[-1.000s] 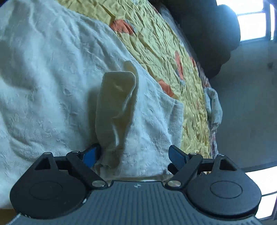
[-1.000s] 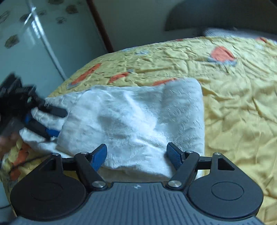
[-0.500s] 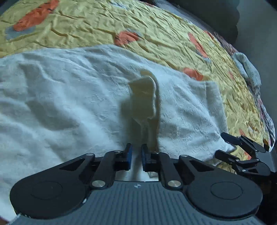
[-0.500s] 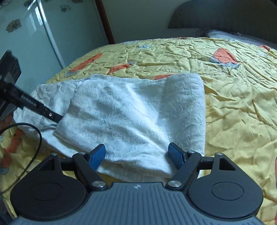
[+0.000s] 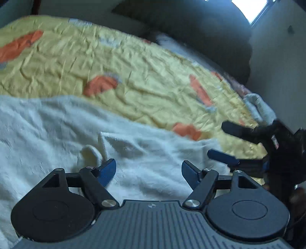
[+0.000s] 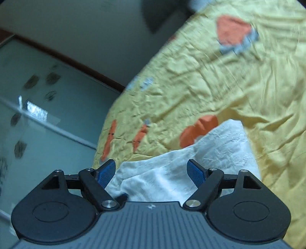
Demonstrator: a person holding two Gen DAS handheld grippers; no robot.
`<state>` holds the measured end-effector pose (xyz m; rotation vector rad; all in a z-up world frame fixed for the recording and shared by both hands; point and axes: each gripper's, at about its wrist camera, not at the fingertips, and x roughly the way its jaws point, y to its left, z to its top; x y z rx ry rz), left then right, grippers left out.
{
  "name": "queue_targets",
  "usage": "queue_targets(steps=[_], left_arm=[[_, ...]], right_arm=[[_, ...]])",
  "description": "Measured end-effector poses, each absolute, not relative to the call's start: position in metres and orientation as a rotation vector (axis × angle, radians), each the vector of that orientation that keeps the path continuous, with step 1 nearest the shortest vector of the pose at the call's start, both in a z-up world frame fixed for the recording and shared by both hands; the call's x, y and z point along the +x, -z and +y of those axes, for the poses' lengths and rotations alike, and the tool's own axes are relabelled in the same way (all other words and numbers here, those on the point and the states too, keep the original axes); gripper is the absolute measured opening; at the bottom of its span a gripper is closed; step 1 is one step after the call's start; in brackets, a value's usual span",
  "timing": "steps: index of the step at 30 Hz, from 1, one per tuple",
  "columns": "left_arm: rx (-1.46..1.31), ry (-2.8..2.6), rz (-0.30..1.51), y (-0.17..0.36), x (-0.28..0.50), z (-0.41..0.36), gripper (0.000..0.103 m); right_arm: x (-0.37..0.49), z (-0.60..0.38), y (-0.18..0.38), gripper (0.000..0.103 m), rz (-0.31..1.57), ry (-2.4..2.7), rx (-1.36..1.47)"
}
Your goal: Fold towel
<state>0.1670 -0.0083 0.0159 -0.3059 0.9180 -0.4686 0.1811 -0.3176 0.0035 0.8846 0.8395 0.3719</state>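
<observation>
A white towel (image 5: 47, 130) lies rumpled on the yellow bedspread (image 5: 133, 72); a small cream flap (image 5: 89, 155) stands up just left of my left fingers. My left gripper (image 5: 149, 170) is open low over the towel, holding nothing. In the same view my right gripper (image 5: 228, 143) comes in from the right at the towel's edge, its two fingers spread apart. The right wrist view is tilted: the right gripper (image 6: 151, 170) is open above a folded end of the towel (image 6: 210, 153), with nothing between its pads.
The bedspread (image 6: 239, 86) has orange and grey patches. A frosted glass door (image 6: 38, 118) stands past the bed's edge. A dark headboard (image 5: 191, 38) and a bright window (image 5: 252, 9) lie beyond. A grey-white cloth (image 5: 258, 107) hangs at the bed's right edge.
My left gripper, shut on the raised towel fold half a second ago, has opened and the fold has dropped. The right gripper's view has tilted and moved closer to the towel.
</observation>
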Motion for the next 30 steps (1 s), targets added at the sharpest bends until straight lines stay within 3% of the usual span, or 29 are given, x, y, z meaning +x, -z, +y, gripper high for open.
queue_targets(steps=[3,5,10,15,20,24,30], left_arm=[[-0.337,0.51,0.855,-0.005,0.16,0.007,0.078],[-0.377,0.522,0.834,0.001,0.156,0.016,0.074],[-0.32,0.501,0.808,-0.008,0.144,0.012,0.072],[-0.32,0.589,0.753,-0.038,0.098,0.007,0.081],[-0.268,0.593,0.87,-0.008,0.081,-0.006,0.08],[-0.318,0.603,0.815,0.002,0.078,0.006,0.079],[-0.383,0.528,0.753,-0.032,0.056,0.048,0.08]], right_arm=[[0.187,-0.326,0.019,0.081,0.854,-0.345,0.903],[0.183,-0.336,0.029,0.081,0.807,-0.368,0.978],[0.167,-0.336,0.015,0.081,0.818,-0.332,0.942],[0.09,-0.344,-0.01,0.083,0.732,-0.562,1.005],[0.047,-0.339,0.016,0.084,0.828,-0.563,1.017],[0.038,-0.345,0.045,0.079,0.79,-0.542,1.095],[0.041,-0.33,0.003,0.082,0.796,-0.547,0.994]])
